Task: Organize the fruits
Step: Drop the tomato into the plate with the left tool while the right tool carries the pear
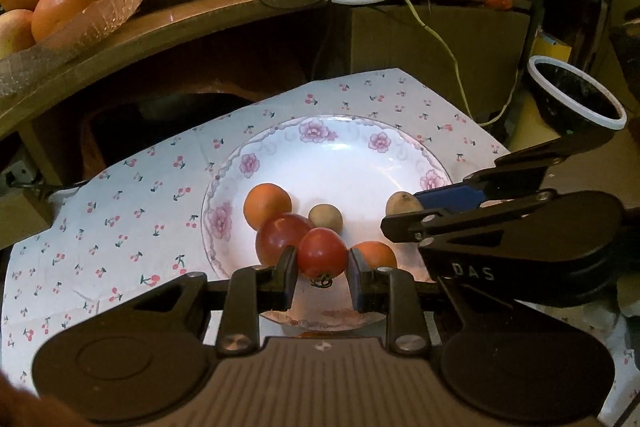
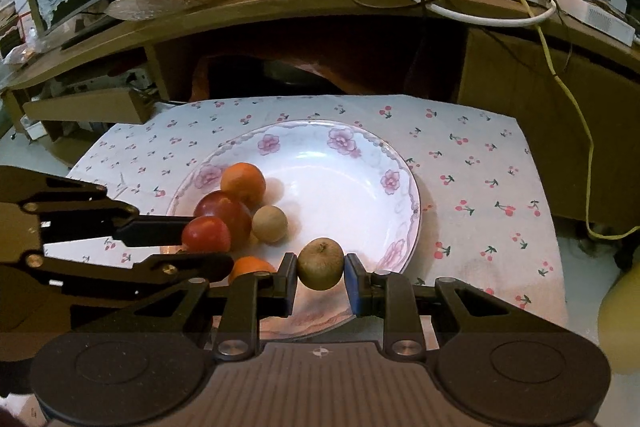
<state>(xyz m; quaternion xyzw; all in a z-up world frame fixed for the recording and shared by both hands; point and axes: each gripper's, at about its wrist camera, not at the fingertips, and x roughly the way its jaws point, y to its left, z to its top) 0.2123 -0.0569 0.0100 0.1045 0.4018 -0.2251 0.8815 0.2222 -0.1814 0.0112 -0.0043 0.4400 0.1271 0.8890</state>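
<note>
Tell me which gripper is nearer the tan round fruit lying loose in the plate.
Left. The left gripper grips a red fruit just in front of the tan fruit; the right gripper, gripping a brown fruit, sits farther aside.

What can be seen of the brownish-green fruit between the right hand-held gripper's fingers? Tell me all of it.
The small round brownish-green fruit has dull, rough-looking skin and a dark dried stem end facing the right wrist camera. The right hand-held gripper pinches it, one finger on each side. It sits at the near rim of the white flower-patterned plate; whether it rests on the plate or is lifted cannot be told. No other fruit touches it.
</note>
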